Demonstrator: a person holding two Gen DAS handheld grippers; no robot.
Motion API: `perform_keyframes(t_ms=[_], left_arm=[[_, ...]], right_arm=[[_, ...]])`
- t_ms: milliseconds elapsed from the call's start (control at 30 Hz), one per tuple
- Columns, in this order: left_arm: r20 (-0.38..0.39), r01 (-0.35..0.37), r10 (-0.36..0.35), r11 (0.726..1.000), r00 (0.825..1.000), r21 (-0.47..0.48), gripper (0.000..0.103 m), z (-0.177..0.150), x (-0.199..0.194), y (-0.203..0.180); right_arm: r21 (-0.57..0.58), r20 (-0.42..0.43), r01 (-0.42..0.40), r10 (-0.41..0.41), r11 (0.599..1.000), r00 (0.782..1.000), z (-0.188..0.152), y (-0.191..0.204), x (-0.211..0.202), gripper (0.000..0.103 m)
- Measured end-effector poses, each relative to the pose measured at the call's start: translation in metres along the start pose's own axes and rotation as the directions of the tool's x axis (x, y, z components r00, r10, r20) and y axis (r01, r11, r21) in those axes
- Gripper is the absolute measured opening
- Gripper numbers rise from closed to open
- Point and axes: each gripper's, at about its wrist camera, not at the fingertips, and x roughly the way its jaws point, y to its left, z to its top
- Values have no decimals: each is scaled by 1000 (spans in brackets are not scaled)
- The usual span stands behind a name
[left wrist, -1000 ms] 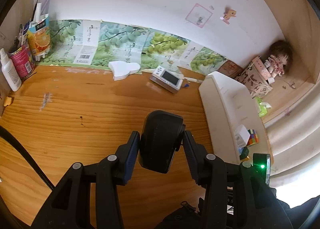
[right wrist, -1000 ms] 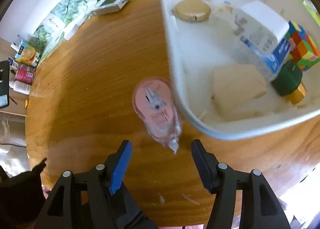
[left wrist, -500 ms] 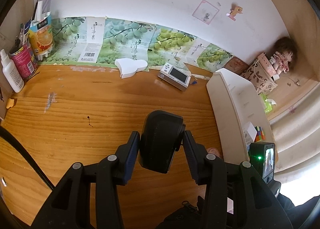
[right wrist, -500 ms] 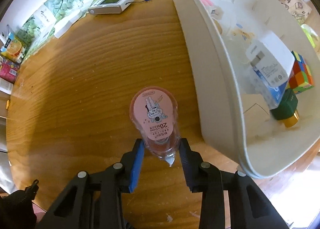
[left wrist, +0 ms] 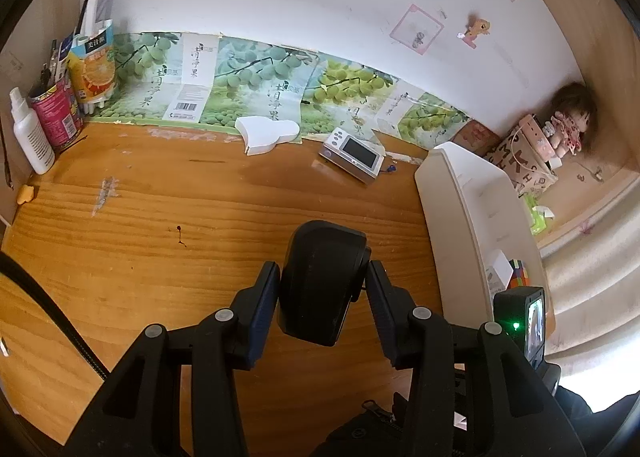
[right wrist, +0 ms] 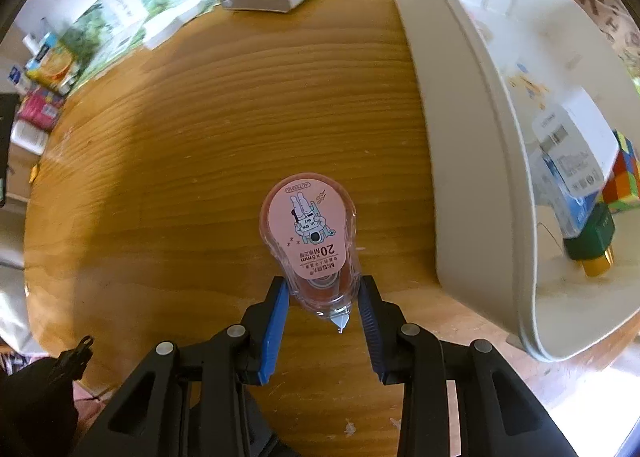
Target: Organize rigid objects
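The correction tape [right wrist: 308,241] label reads "20M x5mm" and "M&G".

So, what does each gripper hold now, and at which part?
The left gripper holds a black mouse-like object by its two sides. The right gripper clamps the pink correction tape at its narrow tip end.

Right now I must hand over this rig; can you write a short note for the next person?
Left claw: shut on a black object, above the desk.
Right claw: shut on the pink tape, near its tip end.
White bin is to the right; box, cube and green bottle already inside.
Left: put both held things in the bin.
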Motion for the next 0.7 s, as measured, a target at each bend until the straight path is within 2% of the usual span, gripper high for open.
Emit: perform_keyframes(t_ms=[300,700], left_arm=[[44,0,2,999,999,-32,48,-6,-6,-22],[121,-7,18,995,993,-97,48,-16,-12,-67]], right_arm=[[-172,45,-31,39,985,998,4,12,-25,35],[-368,101,-108,155,924,983,-17,-2,-85,34]])
